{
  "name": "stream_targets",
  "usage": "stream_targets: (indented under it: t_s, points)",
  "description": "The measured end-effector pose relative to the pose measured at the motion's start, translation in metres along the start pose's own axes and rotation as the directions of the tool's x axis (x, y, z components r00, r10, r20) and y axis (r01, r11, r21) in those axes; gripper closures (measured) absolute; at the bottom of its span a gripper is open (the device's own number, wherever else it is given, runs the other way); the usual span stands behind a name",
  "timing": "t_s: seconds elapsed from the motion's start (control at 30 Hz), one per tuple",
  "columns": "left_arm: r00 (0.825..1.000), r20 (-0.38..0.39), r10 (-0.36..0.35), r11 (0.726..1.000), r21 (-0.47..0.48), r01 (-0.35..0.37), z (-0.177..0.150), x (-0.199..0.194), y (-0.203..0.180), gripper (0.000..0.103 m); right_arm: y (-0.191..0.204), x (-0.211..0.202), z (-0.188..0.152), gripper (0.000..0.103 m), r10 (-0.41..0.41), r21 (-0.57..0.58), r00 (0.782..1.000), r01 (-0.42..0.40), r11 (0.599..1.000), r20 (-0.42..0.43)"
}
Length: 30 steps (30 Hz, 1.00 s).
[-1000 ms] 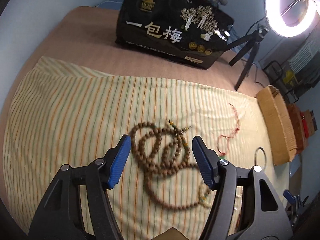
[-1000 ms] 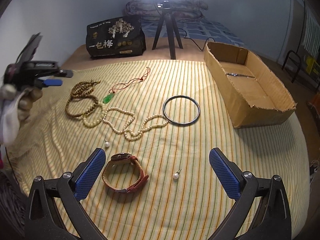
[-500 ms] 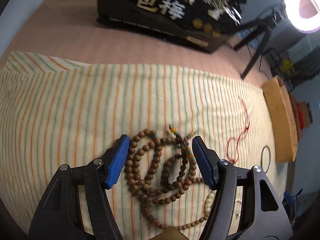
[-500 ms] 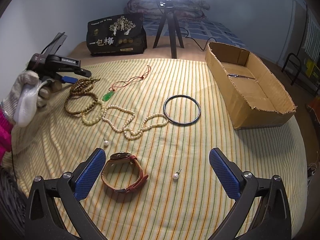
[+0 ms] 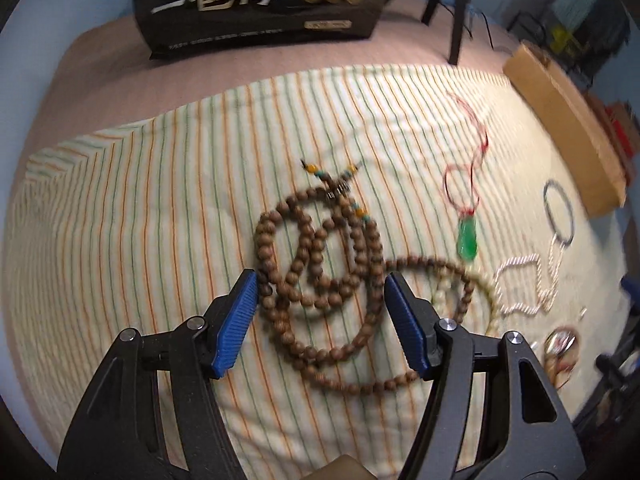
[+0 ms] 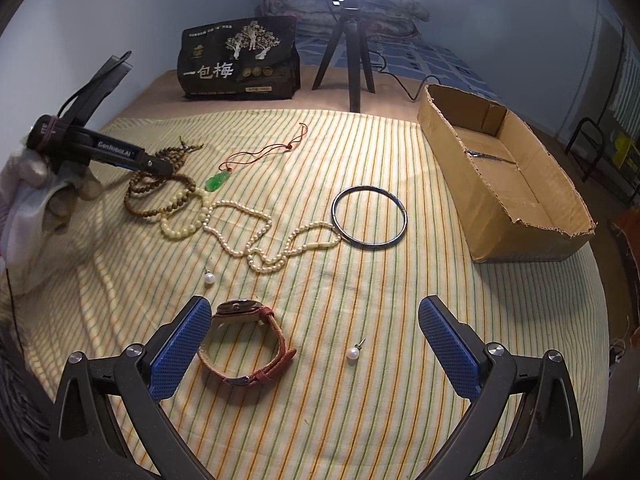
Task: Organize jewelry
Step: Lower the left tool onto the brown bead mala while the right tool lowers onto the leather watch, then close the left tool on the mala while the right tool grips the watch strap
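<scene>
Left gripper (image 5: 320,300) has dropped over the coiled brown wooden bead necklace (image 5: 320,264) on the striped bedspread (image 5: 140,240), fingers wide, straddling it, probably not touching. Grab comes next. Right gripper (image 6: 316,344) idle, fingers wide.

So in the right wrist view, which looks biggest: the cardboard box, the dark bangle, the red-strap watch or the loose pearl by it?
1. cardboard box
2. dark bangle and red-strap watch look alike; the watch lies nearer
3. loose pearl
</scene>
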<state>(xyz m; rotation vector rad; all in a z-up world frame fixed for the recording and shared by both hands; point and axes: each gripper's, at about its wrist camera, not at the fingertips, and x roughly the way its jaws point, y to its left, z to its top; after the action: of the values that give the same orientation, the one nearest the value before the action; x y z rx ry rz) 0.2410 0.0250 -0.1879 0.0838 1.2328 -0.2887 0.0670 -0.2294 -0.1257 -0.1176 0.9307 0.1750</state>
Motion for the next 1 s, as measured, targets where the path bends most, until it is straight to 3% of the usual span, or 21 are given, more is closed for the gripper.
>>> stream_targets:
  t_s: [0.1, 0.3, 0.4, 0.47, 0.57, 0.83, 0.93, 1.0]
  points:
    - [0.998, 0.01, 0.061, 0.997, 0.056, -0.061, -0.008, 0.002, -0.009, 0.037, -0.001, 0.002, -0.002, 0.0, 0.009, -0.003, 1.0, -0.009, 1.0, -0.014]
    - [0.996, 0.025, 0.087, 0.995, 0.047, -0.089, -0.006, 0.003, -0.009, 0.038, -0.001, 0.007, -0.004, 0.0, 0.033, -0.006, 0.998, -0.034, 0.999, -0.05]
    - [0.994, 0.041, 0.097, 0.994, 0.044, -0.099, -0.003, 0.008, -0.017, 0.052, 0.002, 0.012, -0.003, 0.0, 0.045, -0.029, 0.997, -0.047, 0.999, -0.062]
    - [0.994, 0.049, 0.098, 0.994, 0.053, -0.101, 0.002, 0.013, -0.032, 0.067, 0.005, 0.016, -0.003, 0.0, 0.047, -0.045, 0.996, -0.051, 0.998, -0.075]
    - [0.994, 0.059, 0.094, 0.994, 0.056, -0.097, 0.002, 0.014, -0.038, 0.079, 0.008, 0.024, -0.003, 0.011, 0.058, -0.062, 0.993, -0.065, 0.996, -0.103]
    - [0.996, 0.076, 0.052, 0.999, 0.008, -0.052, 0.0, 0.011, -0.03, 0.092, 0.014, 0.047, -0.01, 0.047, 0.072, -0.083, 0.975, -0.091, 0.992, -0.209]
    - [0.996, 0.078, 0.036, 0.999, -0.015, -0.035, -0.001, 0.01, -0.024, 0.092, 0.017, 0.046, -0.012, 0.069, 0.062, -0.105, 0.977, -0.084, 0.991, -0.202]
    - [0.996, 0.084, 0.03, 0.999, -0.025, -0.028, -0.001, 0.006, -0.022, 0.092, 0.019, 0.045, -0.01, 0.088, 0.055, -0.116, 0.979, -0.079, 0.99, -0.195]
